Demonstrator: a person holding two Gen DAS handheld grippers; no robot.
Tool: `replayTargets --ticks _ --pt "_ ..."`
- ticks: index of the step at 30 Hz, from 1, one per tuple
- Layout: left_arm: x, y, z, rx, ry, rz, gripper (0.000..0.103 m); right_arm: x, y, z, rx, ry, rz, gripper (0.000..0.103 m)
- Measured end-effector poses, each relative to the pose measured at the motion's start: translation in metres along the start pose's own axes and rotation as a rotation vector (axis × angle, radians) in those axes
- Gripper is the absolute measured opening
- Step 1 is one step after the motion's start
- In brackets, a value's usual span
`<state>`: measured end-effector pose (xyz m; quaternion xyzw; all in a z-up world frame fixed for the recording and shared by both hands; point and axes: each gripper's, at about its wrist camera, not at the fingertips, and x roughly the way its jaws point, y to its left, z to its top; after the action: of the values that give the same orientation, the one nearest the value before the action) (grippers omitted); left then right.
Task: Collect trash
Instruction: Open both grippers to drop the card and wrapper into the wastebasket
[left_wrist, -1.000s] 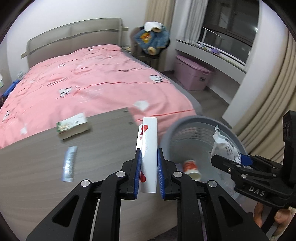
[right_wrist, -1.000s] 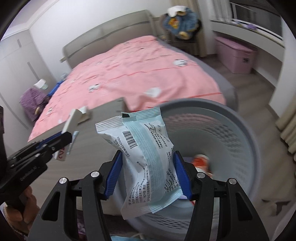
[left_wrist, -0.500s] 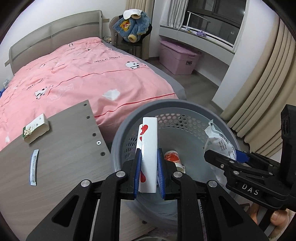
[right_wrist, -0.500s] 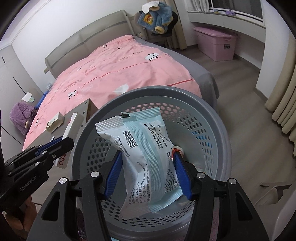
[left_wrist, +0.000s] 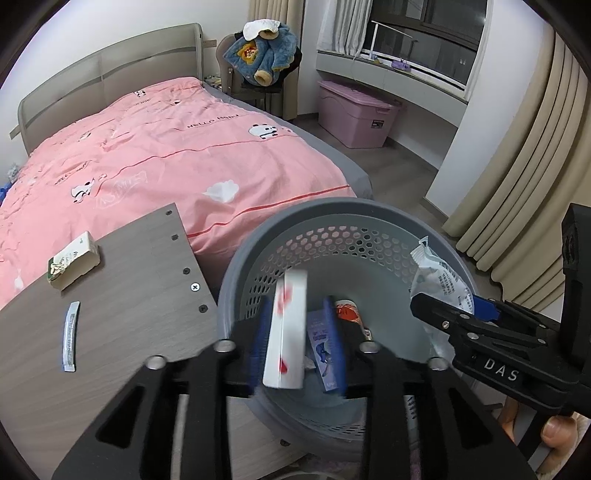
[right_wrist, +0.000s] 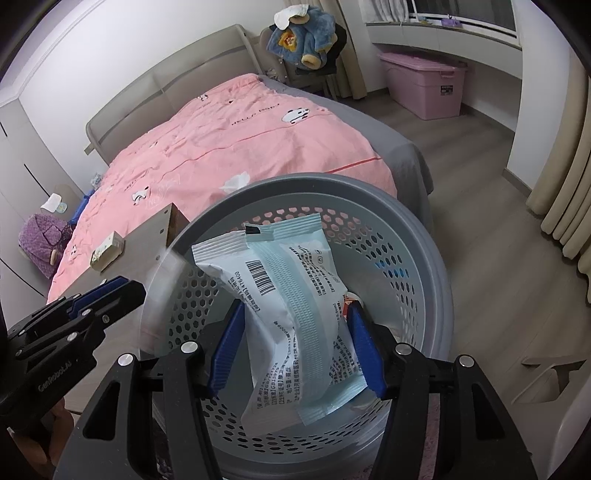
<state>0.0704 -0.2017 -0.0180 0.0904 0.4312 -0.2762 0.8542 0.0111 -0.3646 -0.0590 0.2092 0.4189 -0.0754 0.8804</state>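
A white card with red marks (left_wrist: 283, 332) is showing blurred at lower centre of the left view, between the spread, released fingers of the left gripper (left_wrist: 297, 341), over the grey perforated plastic basket (left_wrist: 332, 210). The right gripper (right_wrist: 295, 350) is clenching a crinkled pale blue packet (right_wrist: 291, 306) above the same basket. At left, a wood-grain table (left_wrist: 129, 295) is carrying a small box (left_wrist: 74, 264) and a thin sachet (left_wrist: 70, 336); a pink bed (left_wrist: 166, 147) is filling the upper frame.

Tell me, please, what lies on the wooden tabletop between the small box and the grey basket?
In the left wrist view, between the small box and the grey basket, the wooden tabletop shows only screw heads; the thin sachet lies nearer the camera.
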Motion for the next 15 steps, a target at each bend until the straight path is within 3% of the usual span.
replayTargets --ticks 3,15 --pt "-0.004 0.003 -0.001 -0.007 -0.011 0.007 0.043 -0.005 0.000 0.000 0.003 -0.024 0.001 0.076" --pt "-0.017 0.010 -0.005 -0.024 -0.033 0.023 0.050 -0.008 0.007 0.000 0.002 -0.024 0.014 0.077"
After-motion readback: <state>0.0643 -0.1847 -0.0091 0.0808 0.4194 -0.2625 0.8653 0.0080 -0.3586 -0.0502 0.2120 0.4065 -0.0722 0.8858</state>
